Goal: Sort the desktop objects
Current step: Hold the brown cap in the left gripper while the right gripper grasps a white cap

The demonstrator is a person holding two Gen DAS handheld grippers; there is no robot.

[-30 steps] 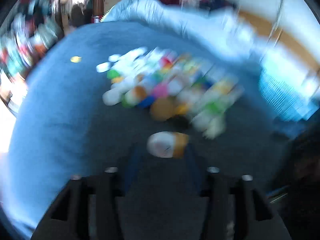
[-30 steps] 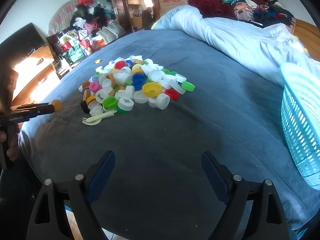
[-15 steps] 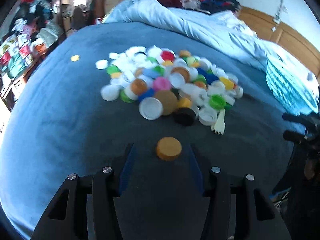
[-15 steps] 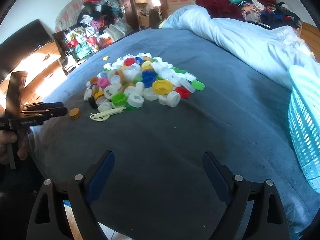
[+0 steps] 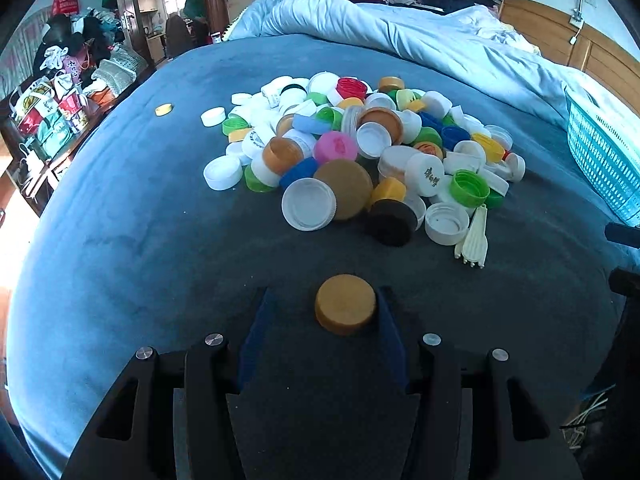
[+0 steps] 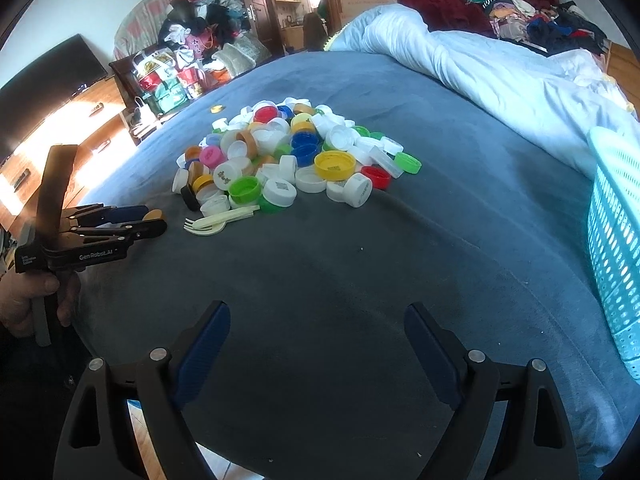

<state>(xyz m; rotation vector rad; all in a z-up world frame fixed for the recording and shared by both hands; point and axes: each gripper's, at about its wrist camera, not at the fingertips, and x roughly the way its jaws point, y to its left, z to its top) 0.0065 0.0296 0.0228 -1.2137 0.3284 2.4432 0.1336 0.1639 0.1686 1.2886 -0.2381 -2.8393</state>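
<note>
The orange cap [image 5: 345, 304] lies flat on the blue bed cover [image 5: 120, 208], between the blades of the left tongs [image 5: 322, 300] and hard against the right blade, with a clear gap to the left one; so the tongs are parted and grip nothing. It sits just short of the pile of caps [image 5: 360, 156], and being round it has no long axis to line up. The right tongs [image 6: 316, 320] stand wide and empty, well back from the pile. Whether the cap truly touches the blade is hard to judge; the basket [image 6: 616, 240] is cut off at the edge.
</note>
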